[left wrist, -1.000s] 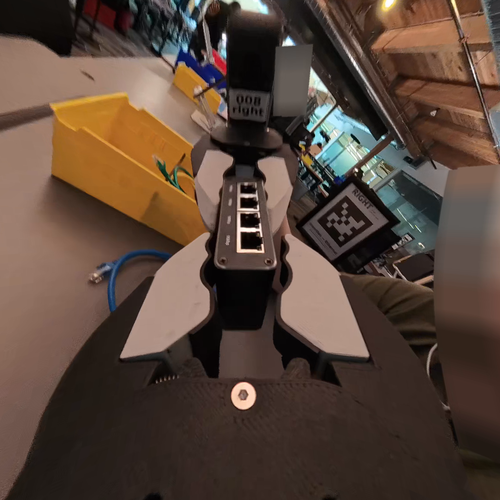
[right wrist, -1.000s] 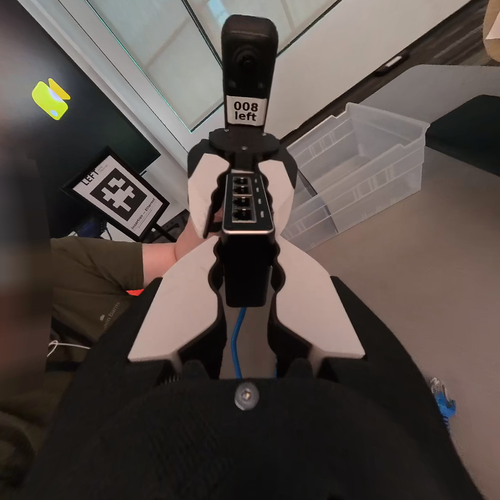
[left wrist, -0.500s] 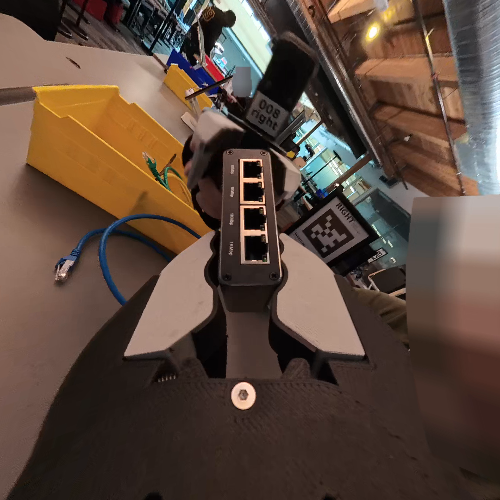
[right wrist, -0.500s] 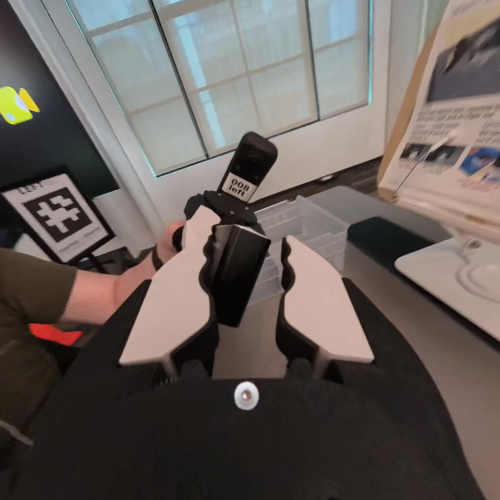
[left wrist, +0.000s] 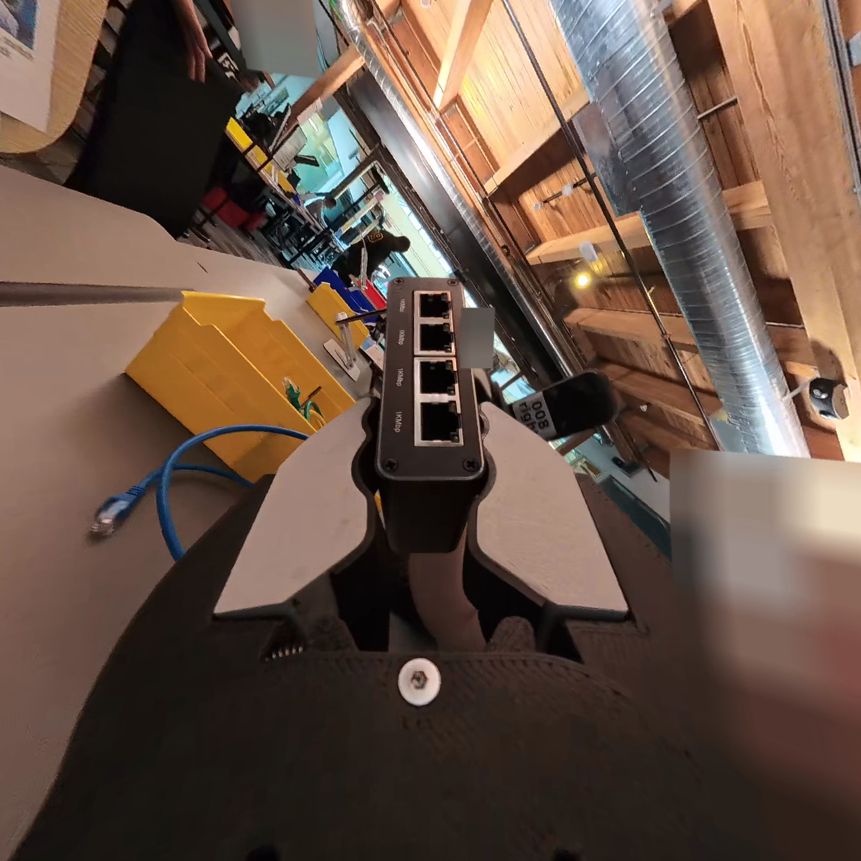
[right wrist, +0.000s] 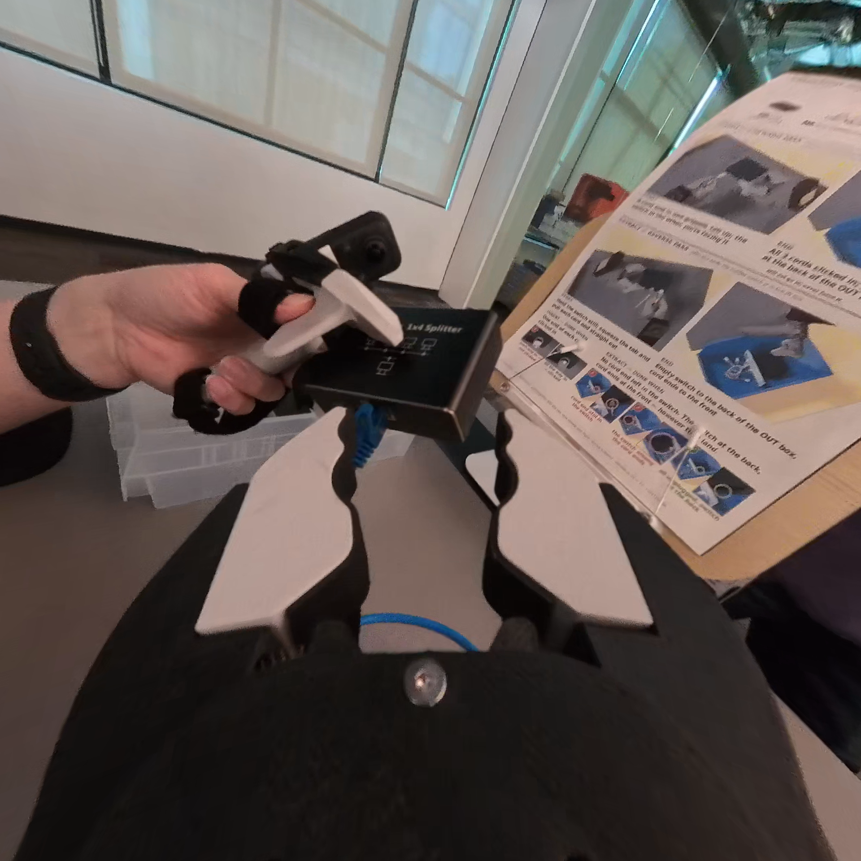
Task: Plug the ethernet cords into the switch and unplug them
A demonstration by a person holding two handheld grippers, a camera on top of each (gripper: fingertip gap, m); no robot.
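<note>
Left gripper clamps black switch between white fingers, four empty ports facing camera. Blue ethernet cord lies on grey surface at left, loose plug near yellow bin (green cord inside). Right gripper jaws wide apart, holding nothing, just below switch; blue plug sits in switch's underside port. Instruction sheet far right.

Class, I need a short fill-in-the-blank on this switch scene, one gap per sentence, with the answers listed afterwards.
1. The left tongs are shut on the black ____.
2. The face of the switch shows ____ empty ports in a row.
3. The right tongs are ____ and hold nothing.
4. The loose cord on the table beside the bin is ____ in colour.

Answers: switch; four; open; blue
</note>
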